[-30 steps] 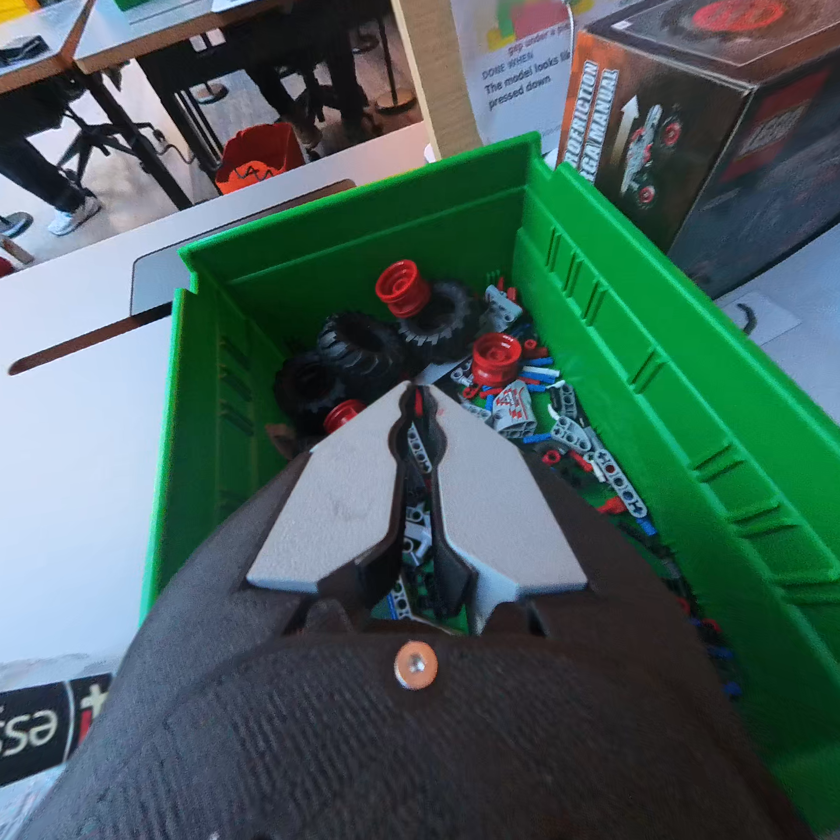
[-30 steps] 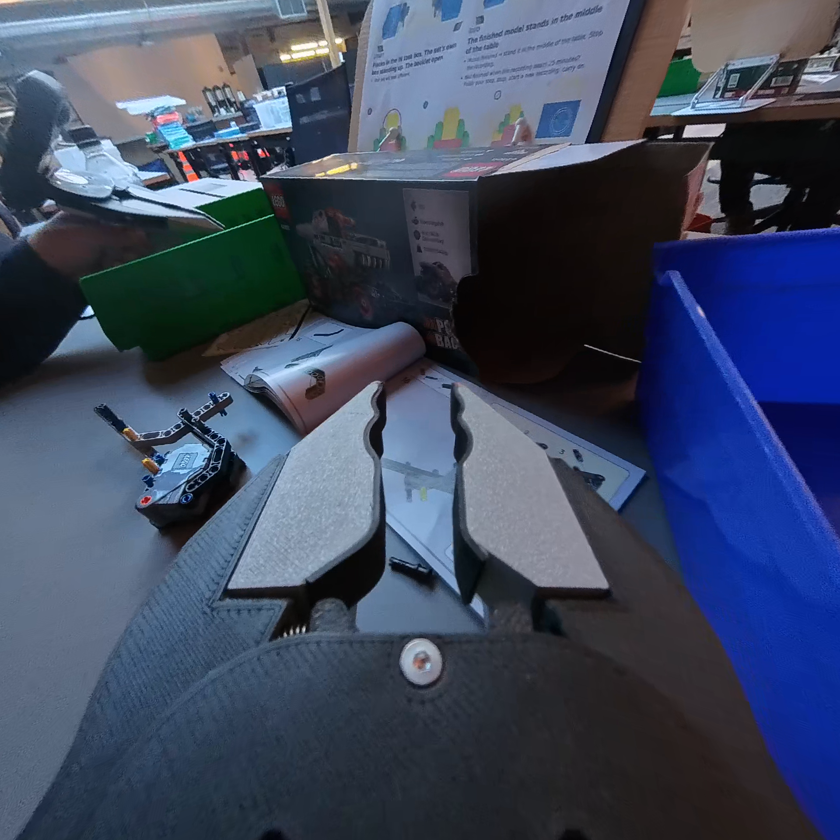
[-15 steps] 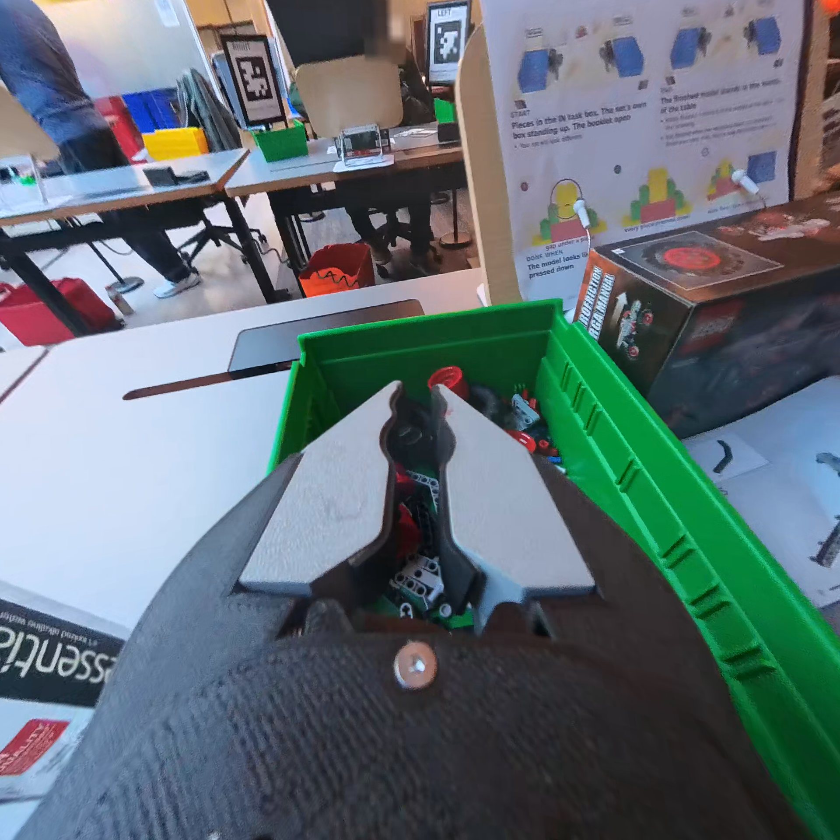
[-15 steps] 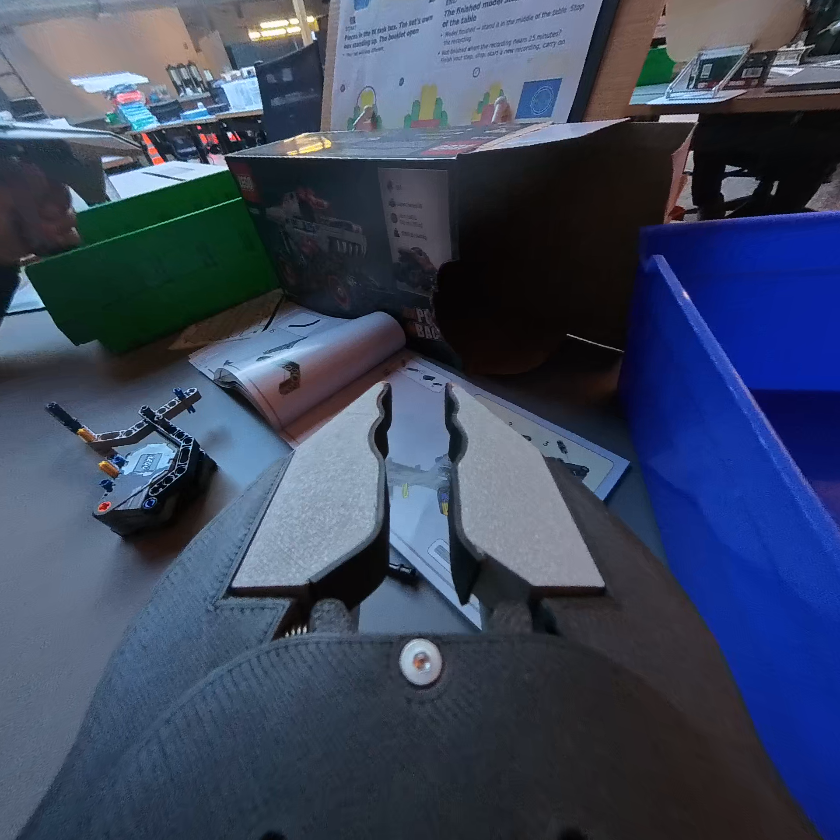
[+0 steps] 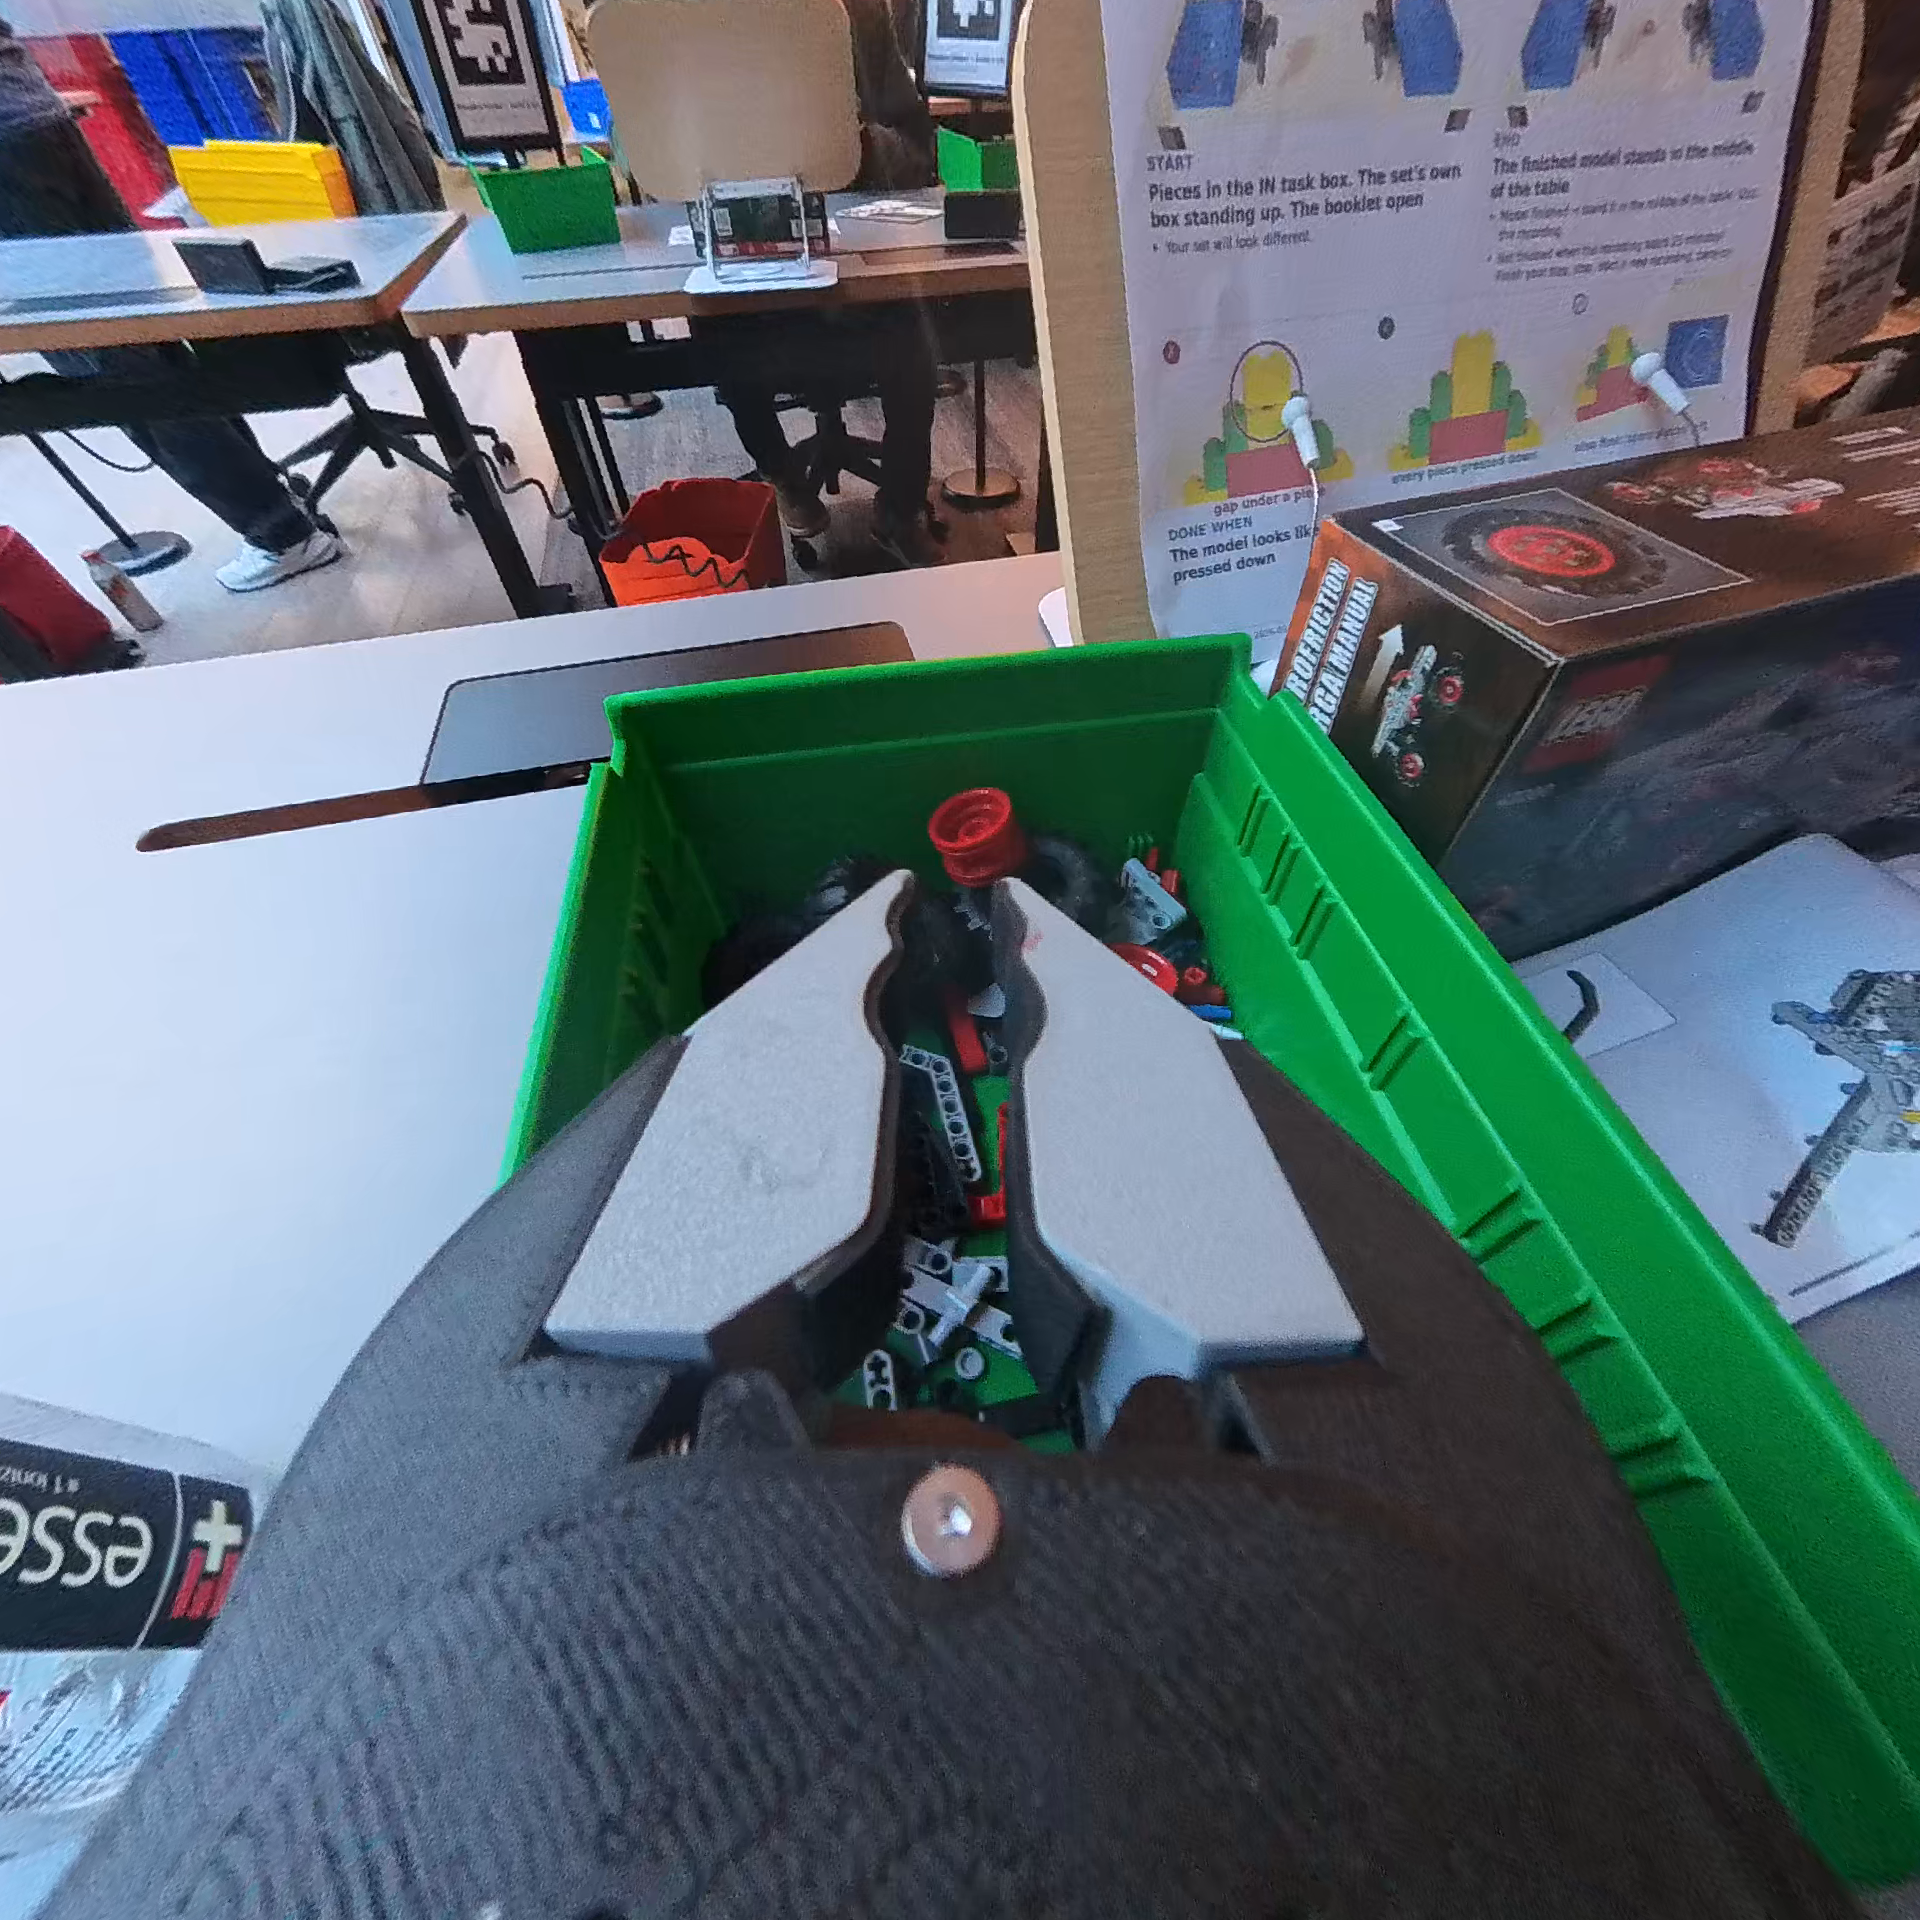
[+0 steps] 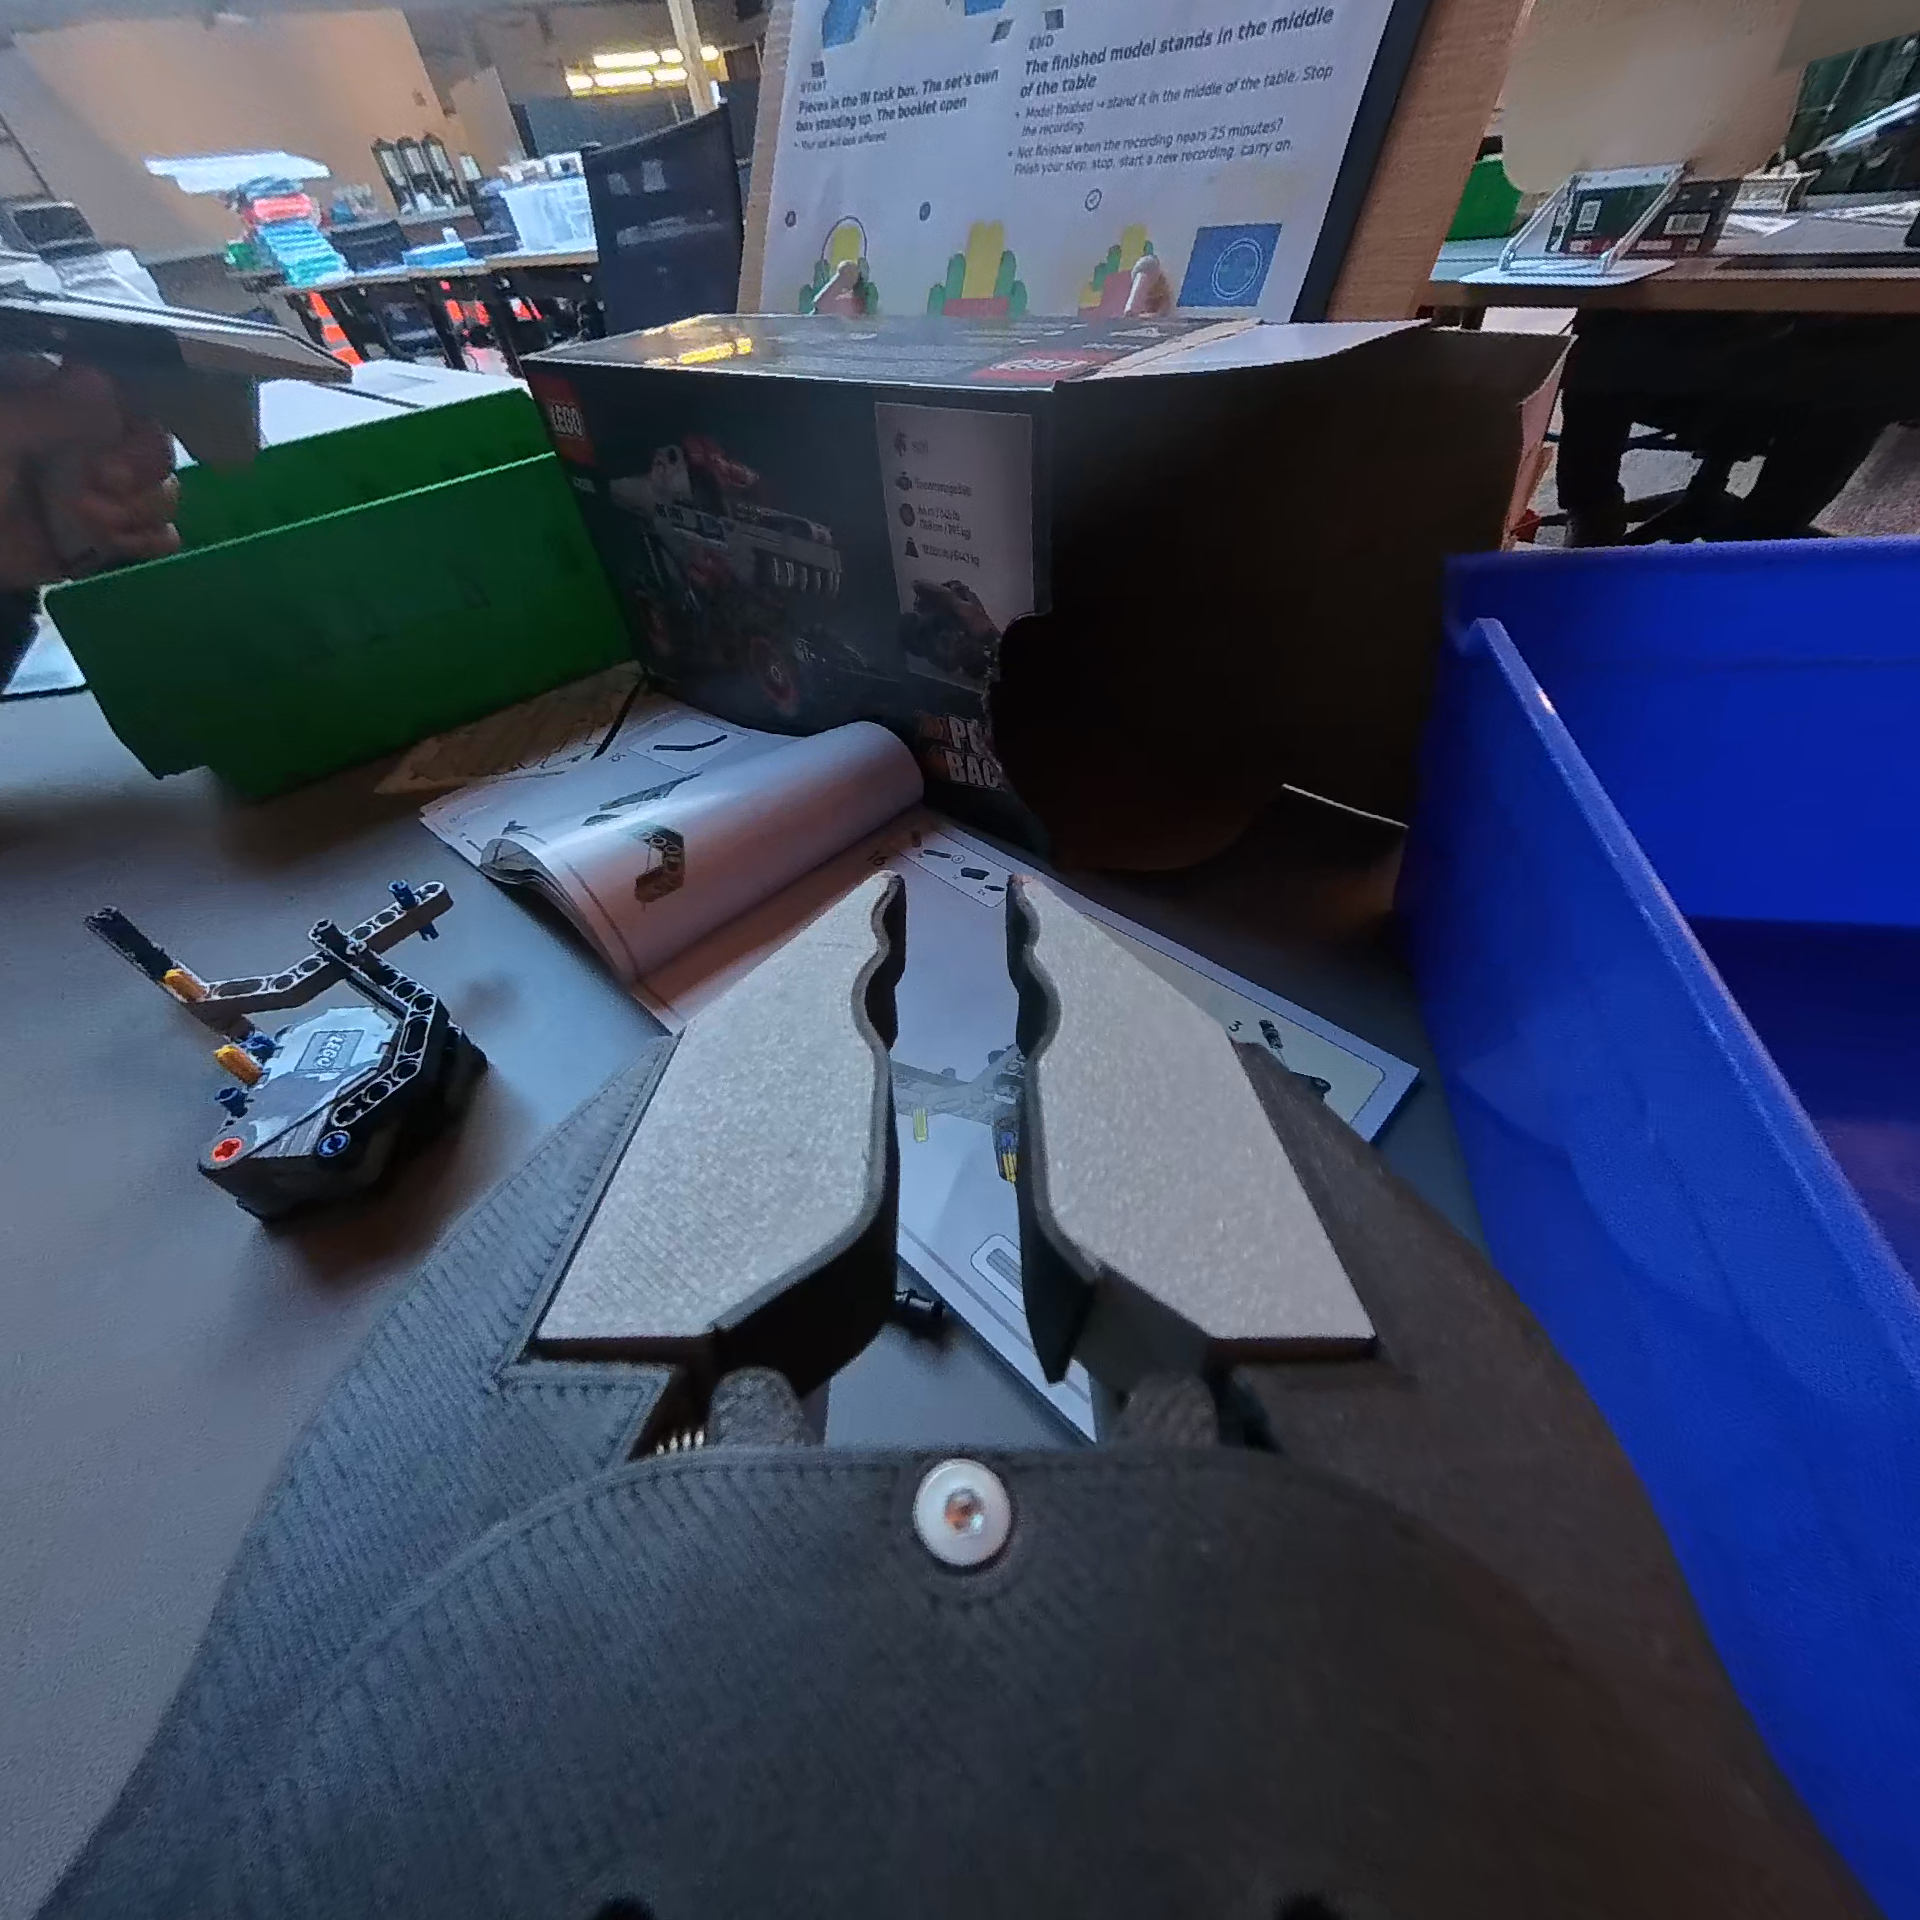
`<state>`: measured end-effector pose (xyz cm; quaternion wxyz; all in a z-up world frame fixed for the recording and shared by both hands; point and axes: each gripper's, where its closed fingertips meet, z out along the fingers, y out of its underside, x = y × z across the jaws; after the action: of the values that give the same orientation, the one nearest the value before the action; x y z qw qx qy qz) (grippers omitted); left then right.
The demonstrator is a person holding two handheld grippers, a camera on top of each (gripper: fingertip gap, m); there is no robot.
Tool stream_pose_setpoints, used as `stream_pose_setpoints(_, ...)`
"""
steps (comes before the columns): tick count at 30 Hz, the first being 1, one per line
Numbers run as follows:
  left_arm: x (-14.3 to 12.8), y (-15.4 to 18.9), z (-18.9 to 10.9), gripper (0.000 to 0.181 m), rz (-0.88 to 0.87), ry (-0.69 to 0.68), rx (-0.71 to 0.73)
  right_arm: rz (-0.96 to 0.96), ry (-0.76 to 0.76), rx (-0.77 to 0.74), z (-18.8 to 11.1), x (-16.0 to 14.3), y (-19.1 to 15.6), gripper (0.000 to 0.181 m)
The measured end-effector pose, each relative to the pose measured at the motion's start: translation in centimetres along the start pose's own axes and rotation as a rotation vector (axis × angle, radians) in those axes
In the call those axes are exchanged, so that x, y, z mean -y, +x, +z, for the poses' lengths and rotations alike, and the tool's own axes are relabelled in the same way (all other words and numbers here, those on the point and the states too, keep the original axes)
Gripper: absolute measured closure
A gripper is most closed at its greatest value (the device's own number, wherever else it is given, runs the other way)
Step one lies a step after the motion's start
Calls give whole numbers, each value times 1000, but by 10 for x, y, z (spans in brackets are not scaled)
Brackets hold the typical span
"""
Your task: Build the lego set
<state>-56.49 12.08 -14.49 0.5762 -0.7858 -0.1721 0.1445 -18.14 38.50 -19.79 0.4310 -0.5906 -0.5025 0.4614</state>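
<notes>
Above the green bin [image 5: 1382, 1049], left gripper [image 5: 956, 883] hanging with a narrow gap between its tips, nothing visibly clamped. Inside the bin: a loose heap of lego pieces [image 5: 951, 1122], black tires [image 5: 1060, 883], a red wheel hub [image 5: 975, 821] near the far wall. Just right of the bin, the dark set box [image 5: 1621, 675] standing upright, the open instruction booklet [image 5: 1756, 1070] flat in front of it.

Low over the grey table [image 6: 156, 1351], right gripper [image 6: 954, 883] parted by a narrow gap, empty, aimed across the booklet [image 6: 727, 831]. Left of it on the table, a partly built black model [image 6: 322, 1070] with grey beams and blue and yellow pins. A small black pin [image 6: 920, 1304] lying at the booklet's near edge, between the fingers [image 6: 748, 1132]. At right, a blue bin [image 6: 1621, 1039]; farther left, the green bin [image 6: 343, 613] with the other gripper [image 6: 156, 343] above it.
</notes>
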Motion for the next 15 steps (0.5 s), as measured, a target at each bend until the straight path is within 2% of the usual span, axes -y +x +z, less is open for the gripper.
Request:
stream_pose_setpoints(4, 11, -11, -5, 152, -65, 68, 38, -4, 3, -2, 0, 1, 0, 165)
stream_pose_setpoints(7, 15, -13, -9, 148, -97, 85, 18, -9, 2, -4, 0, 0, 0, 166)
stream_pose_setpoints(15, -20, -11, 3, 134, -9, -119, 38, -13, -2, -5, 1, -1, 0, 166)
